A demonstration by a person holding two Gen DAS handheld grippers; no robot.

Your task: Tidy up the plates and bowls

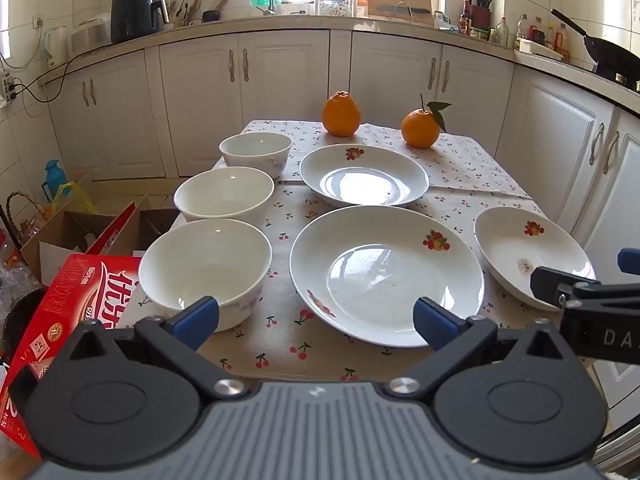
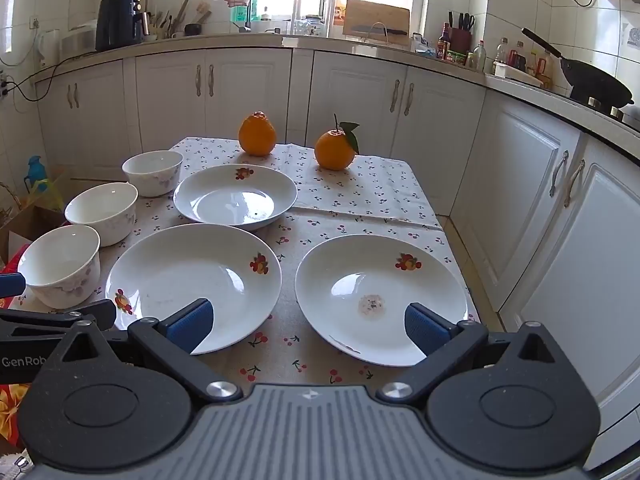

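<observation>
Both pairs of jaws stand wide with nothing between them: the left gripper [image 1: 316, 322] hangs low in its frame over the near edge of the cherry-print tablecloth [image 1: 280, 344], and the right gripper [image 2: 308, 326] does the same in its own view, its blue pads [image 2: 190, 326] apart and touching no dish.

In the left wrist view three white bowls line up along the left side of the table, one behind another: the near bowl [image 1: 206, 268], the middle bowl [image 1: 224, 196] and the far bowl [image 1: 256, 152]. At centre frame sits the large plate [image 1: 386, 274], with the far plate [image 1: 364, 174] behind it and the right plate [image 1: 528, 252] at the right edge, partly hidden by the other gripper. Each plate bears a small fruit print. None of the dishes is stacked; each stands apart on the cloth.

Two oranges [image 1: 341, 114] sit at the far end of the table, the right one with a leaf. A red box [image 1: 76, 300] lies at lower left.
</observation>
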